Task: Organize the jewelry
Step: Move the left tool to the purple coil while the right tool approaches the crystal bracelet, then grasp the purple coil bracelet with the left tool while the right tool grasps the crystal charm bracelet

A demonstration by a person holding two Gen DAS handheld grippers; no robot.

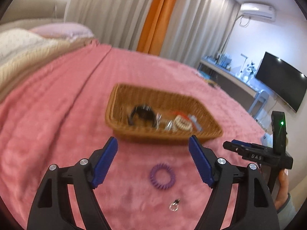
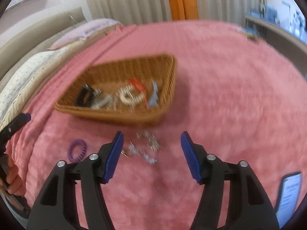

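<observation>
A brown wicker basket (image 1: 119,103) sits on the pink bedspread and holds a black hair claw (image 1: 142,113), a white beaded piece (image 1: 182,125) and other small items; it also shows in the right wrist view (image 2: 134,67). My left gripper (image 1: 153,149) is open and empty, above a purple spiral hair tie (image 1: 162,176) and a small silver earring (image 1: 174,206). My right gripper (image 2: 151,143) is open and empty, over a blurred silver chain (image 2: 147,149). The purple tie (image 2: 76,150) lies to its left.
The pink bedspread (image 1: 57,115) covers the bed, with pillows (image 1: 23,46) at the far left. A phone (image 2: 289,193) lies at the right. The right gripper's body (image 1: 259,155) shows at the left view's right edge. A TV (image 1: 280,80) and desk stand beyond.
</observation>
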